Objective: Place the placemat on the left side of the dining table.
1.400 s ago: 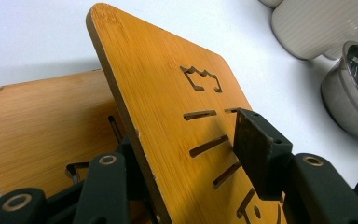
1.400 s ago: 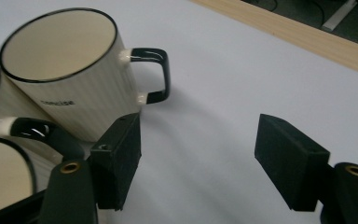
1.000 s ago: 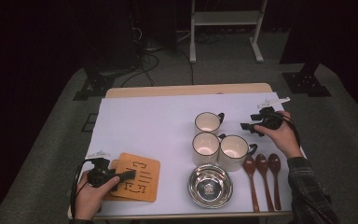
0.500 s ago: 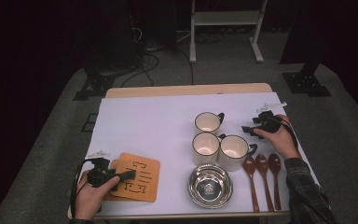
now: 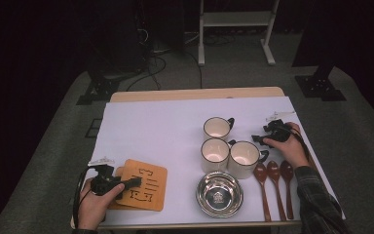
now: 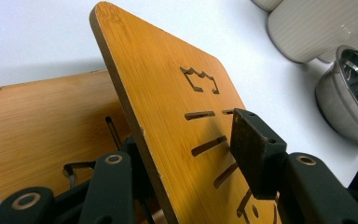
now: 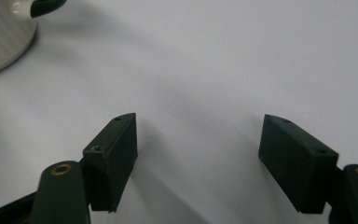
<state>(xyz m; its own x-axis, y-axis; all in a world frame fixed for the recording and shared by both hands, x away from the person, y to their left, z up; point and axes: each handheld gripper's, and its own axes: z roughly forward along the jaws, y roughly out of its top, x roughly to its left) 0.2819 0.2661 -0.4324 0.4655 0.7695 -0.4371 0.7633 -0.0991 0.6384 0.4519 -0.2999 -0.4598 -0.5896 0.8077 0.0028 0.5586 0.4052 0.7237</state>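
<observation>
High view first: my left forearm comes in at the bottom left corner, hand wrapped round the left gripper [image 5: 126, 182], which lies level and points right, over the near left corner of the table [image 5: 151, 117]; my right forearm runs up the right edge, hand bent inward, and the right gripper [image 5: 256, 139] points left, low over the white cover, just beside the handle of the nearest mug [image 5: 243, 157]; three mugs stand in a cluster, a steel bowl [image 5: 219, 194] sits in front of them, and three wooden spoons [image 5: 274, 187] lie side by side just right of it, under my right wrist; in the left gripper view I see the top board [image 6: 168, 102] tilted up on its edge, one jaw under it and the other pad over its slotted face; the jaws have just been closing a little with the board between them, and I read them as clamped on it; a second board [image 6: 37, 126] lies flat beneath, partly overlapped; in the right gripper view the jaws stand well apart, having just been opening, with nothing between them but bare white cover, and a mug's ribbed wall at the upper left corner.
</observation>
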